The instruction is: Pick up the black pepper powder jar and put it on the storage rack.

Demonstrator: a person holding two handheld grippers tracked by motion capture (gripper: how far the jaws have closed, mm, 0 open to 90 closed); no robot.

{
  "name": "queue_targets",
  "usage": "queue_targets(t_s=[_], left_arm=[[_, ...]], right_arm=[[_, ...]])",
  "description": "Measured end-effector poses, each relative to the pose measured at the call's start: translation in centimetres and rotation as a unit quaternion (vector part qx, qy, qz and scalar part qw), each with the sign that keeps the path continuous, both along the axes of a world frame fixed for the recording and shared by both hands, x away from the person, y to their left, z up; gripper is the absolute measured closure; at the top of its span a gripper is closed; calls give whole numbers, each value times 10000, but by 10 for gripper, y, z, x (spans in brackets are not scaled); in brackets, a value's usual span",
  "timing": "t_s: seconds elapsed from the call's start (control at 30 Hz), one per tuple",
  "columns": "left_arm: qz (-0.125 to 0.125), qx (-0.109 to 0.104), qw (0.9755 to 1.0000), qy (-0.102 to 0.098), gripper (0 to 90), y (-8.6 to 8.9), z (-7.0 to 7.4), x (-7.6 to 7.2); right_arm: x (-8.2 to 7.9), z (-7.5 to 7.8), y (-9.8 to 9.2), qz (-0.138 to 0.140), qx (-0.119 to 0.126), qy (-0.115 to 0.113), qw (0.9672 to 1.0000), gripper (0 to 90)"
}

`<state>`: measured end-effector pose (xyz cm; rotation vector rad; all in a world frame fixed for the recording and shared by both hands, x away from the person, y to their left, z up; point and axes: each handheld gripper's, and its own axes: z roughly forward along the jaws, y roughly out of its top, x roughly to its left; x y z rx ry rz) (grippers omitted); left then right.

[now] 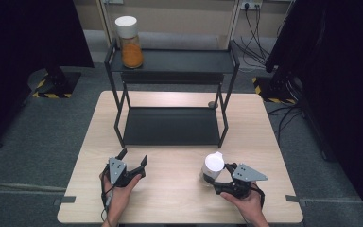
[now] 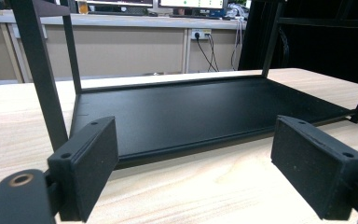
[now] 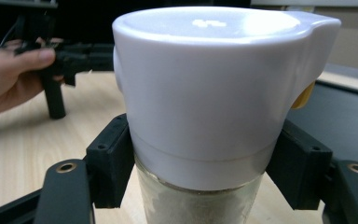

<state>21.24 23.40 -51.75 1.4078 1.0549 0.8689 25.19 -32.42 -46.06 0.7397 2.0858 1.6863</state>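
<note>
A glass jar [image 1: 212, 166] with a white lid stands on the wooden table [image 1: 179, 189] at the front right; it holds a pale powder. My right gripper [image 1: 209, 178] is shut on it, and in the right gripper view the pads [image 3: 109, 161] press the jar [image 3: 214, 93] just under the lid. My left gripper [image 1: 133, 157] rests at the front left, open, with nothing between its jaws. Its pads [image 2: 86, 163] face the lower shelf [image 2: 205, 112] of a black two-tier rack [image 1: 170, 125]. A second jar [image 1: 131, 47] with orange contents stands at the upper shelf's left end.
The rack fills the table's far half; its legs [image 1: 224, 127] stand on the tabletop. A small dark object [image 1: 212, 104] lies by the rack's back right leg. Behind the table are cables [image 1: 255, 28] and dark screens. The other hand with its gripper [image 3: 51, 60] appears beyond the jar.
</note>
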Motion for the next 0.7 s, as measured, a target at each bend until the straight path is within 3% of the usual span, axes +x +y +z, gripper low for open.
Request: queue_targets(t_s=[0.33, 0.7], left_arm=[[8, 1, 10000, -4, 141, 0, 0, 0], [12, 2, 10000, -3, 141, 0, 0, 0]], right_arm=[[3, 20, -10, -373, 232, -298, 9986, 308], [12, 45, -12, -567, 423, -589, 9958, 308]])
